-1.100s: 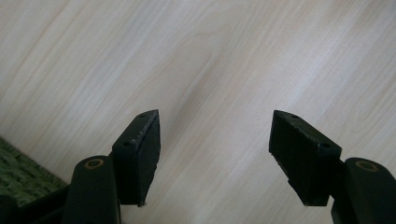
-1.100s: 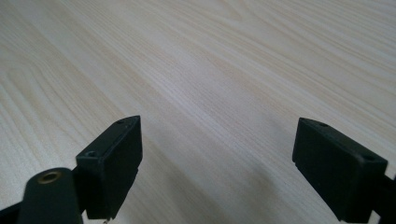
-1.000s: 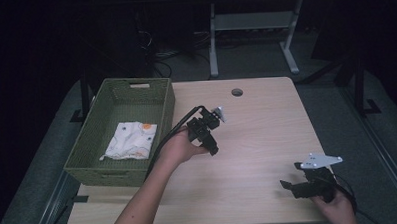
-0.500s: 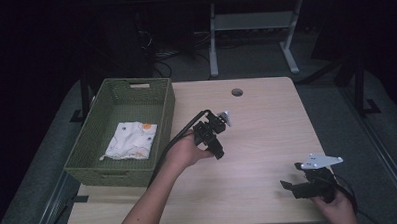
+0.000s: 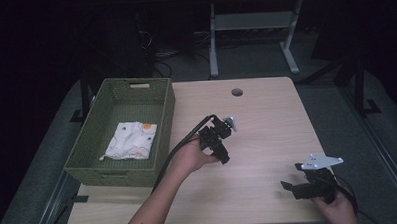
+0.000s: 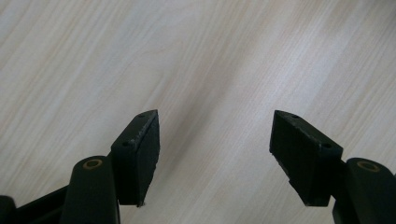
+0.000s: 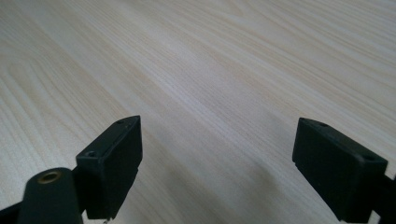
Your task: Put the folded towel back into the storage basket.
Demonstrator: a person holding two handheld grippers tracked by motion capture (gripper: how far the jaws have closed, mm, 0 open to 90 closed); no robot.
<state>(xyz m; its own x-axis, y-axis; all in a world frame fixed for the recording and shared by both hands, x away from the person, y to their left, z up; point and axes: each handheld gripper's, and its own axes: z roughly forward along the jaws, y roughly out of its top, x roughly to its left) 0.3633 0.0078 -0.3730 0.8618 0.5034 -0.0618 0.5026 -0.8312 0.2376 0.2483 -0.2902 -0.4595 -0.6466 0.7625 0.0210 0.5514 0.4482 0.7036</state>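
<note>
The right gripper [image 5: 289,186] is resting wide and empty at lower right, the left gripper [image 5: 223,151] is hanging spread over bare table [image 5: 266,114] at centre (nothing between them), apparently because the folded cloth [image 5: 130,140] is lying in the basket [image 5: 88,151] at left.

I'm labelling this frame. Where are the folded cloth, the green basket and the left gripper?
folded cloth [image 5: 129,140], high view, middle.
green basket [image 5: 167,109], high view, right wall.
left gripper [image 5: 221,155], high view, between jaw tips.

Bare table [image 5: 267,119] between both tools; green basket [image 5: 163,124] walls off the left edge.
</note>
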